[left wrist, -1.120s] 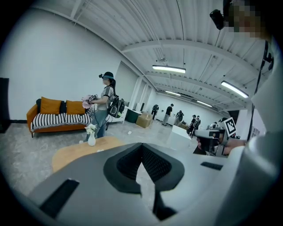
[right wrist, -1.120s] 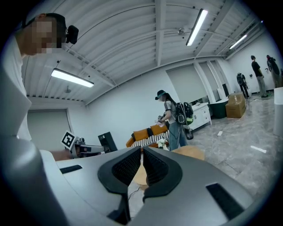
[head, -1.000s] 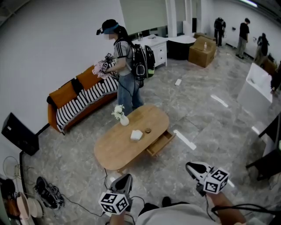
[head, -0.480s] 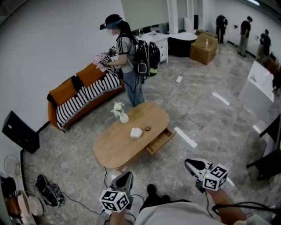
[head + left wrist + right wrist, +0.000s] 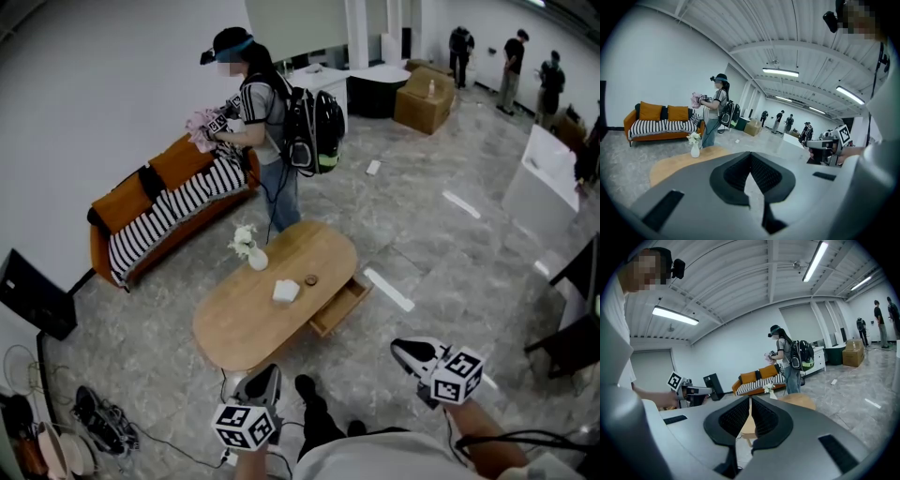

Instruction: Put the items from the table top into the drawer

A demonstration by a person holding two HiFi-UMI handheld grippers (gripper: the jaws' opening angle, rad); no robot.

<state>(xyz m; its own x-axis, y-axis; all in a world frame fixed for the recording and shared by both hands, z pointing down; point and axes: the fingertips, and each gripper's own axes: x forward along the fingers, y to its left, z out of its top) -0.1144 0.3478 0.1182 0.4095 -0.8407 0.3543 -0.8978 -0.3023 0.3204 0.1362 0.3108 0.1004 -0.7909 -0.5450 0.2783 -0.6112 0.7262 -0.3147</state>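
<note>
An oval wooden table (image 5: 234, 328) stands ahead of me, with its drawer (image 5: 339, 306) pulled open on the right side. On top lie a white folded item (image 5: 286, 292), a small brown round item (image 5: 309, 280) and a white vase of flowers (image 5: 251, 249). My left gripper (image 5: 262, 377) hovers short of the table's near end, jaws shut and empty. My right gripper (image 5: 405, 351) hangs over the floor to the right of the drawer, also shut with nothing held. The left gripper view looks past the left gripper (image 5: 750, 155) at the table (image 5: 677, 162) and vase (image 5: 695, 149). The right gripper (image 5: 750, 400) points at the table (image 5: 799, 401).
A person with a backpack (image 5: 267, 122) stands by an orange sofa (image 5: 164, 202) behind the table. Shoes (image 5: 103, 417) and cables lie on the floor at left beside a black box (image 5: 33, 295). A white strip (image 5: 387, 289) lies right of the drawer. More people (image 5: 511, 61) stand far back.
The table has drawn nearer in the head view as I step forward, a foot now showing below it. Both grippers stay shut and have advanced slightly with me.
</note>
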